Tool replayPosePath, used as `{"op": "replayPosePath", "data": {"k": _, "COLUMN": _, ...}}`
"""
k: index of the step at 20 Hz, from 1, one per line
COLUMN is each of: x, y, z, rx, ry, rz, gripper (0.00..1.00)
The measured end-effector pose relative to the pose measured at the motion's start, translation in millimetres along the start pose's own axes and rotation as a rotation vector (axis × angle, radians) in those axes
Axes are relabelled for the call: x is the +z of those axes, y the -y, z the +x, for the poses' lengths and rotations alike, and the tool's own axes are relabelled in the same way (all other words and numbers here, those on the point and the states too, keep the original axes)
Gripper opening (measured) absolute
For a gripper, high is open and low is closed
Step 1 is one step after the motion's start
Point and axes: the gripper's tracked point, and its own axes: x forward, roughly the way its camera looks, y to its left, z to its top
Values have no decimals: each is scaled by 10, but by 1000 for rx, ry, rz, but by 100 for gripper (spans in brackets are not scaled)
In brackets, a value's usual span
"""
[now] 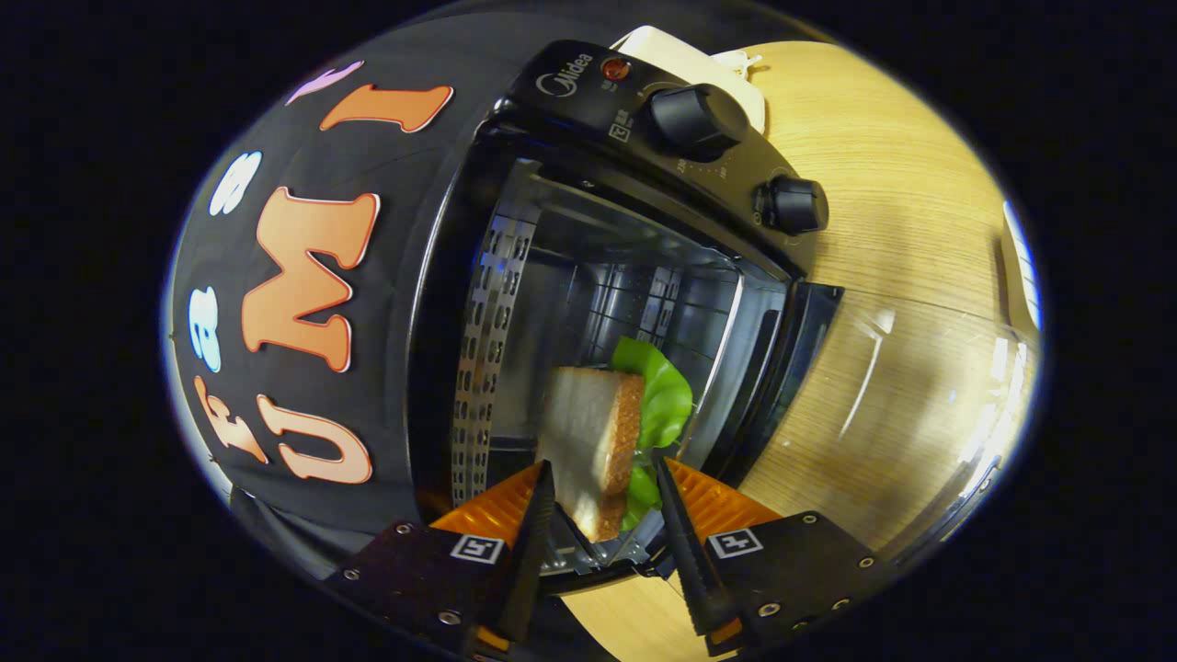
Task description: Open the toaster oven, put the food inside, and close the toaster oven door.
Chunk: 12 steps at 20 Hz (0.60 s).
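Observation:
The view is tilted on its side. The black toaster oven (588, 87) stands with its glass door (919, 395) swung fully down over the wooden table (883, 156). Its metal cavity (607, 294) lies just ahead of my fingers. A sandwich (588, 432) of white bread with green lettuce (664, 395) is held on edge between the two fingers. It reaches into the mouth of the cavity, over the wire rack (588, 552). My gripper (603, 467) is shut on the sandwich, one finger on the bread side and one on the lettuce side.
Two black knobs (694, 115) (795, 204) sit on the oven's control panel beside the cavity. A white object (685, 55) stands behind the oven. The perforated cavity side wall (487, 349) runs close to the bread.

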Motion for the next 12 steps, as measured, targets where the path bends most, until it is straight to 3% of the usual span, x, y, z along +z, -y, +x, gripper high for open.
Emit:
{"op": "replayPosePath", "data": {"k": 2, "x": -10, "y": 36, "z": -46, "rx": -13, "ry": -7, "rz": -12, "gripper": 81}}
{"op": "replayPosePath", "data": {"k": 6, "x": -55, "y": 68, "z": -138, "rx": -25, "ry": -26, "rz": -8, "gripper": 97}}
{"op": "replayPosePath", "data": {"k": 8, "x": -58, "y": 18, "z": -201, "rx": -6, "ry": -25, "rz": 22, "gripper": 97}}
{"op": "replayPosePath", "data": {"k": 12, "x": -80, "y": 85, "z": -337, "rx": -15, "ry": -34, "rz": -49, "gripper": 98}}
